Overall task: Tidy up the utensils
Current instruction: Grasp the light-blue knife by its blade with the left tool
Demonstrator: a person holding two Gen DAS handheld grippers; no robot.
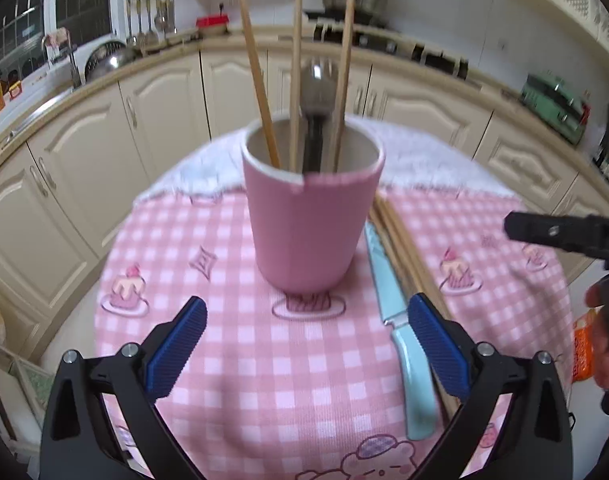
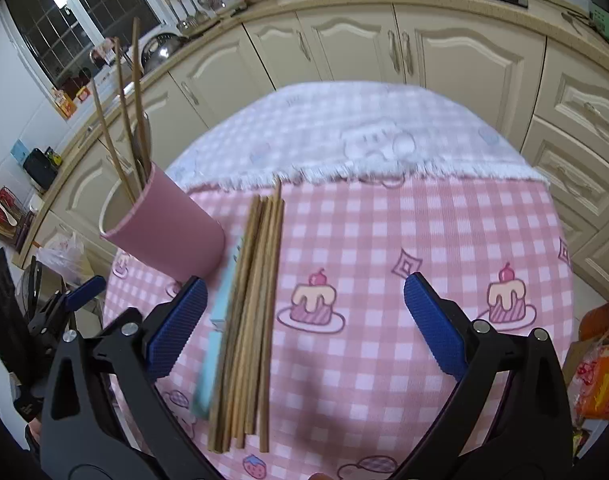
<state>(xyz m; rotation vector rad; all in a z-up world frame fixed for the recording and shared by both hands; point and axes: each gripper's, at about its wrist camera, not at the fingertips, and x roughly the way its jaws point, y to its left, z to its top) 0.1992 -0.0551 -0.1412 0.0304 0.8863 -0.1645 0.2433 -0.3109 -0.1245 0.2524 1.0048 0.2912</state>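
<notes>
A pink cup (image 1: 308, 224) (image 2: 164, 236) stands upright on the pink checked cloth (image 1: 264, 368) and holds three wooden chopsticks (image 1: 256, 76) plus a dark-handled metal spoon (image 1: 318, 92). Right of the cup lie a light-blue knife (image 1: 400, 332) (image 2: 216, 332) and a bundle of several wooden chopsticks (image 2: 252, 320) (image 1: 400, 240). My left gripper (image 1: 306, 312) is open just in front of the cup, empty. My right gripper (image 2: 304, 296) is open above the cloth, its left finger beside the knife and chopstick bundle. The right gripper's black finger (image 1: 560, 232) also shows in the left wrist view.
The small round table (image 2: 384, 128) has a white fringed cloth at its far side. Cream kitchen cabinets (image 2: 344, 48) curve behind it. An orange package (image 1: 582, 348) sits off the table's right edge. A person's hand (image 1: 608, 344) is at the right.
</notes>
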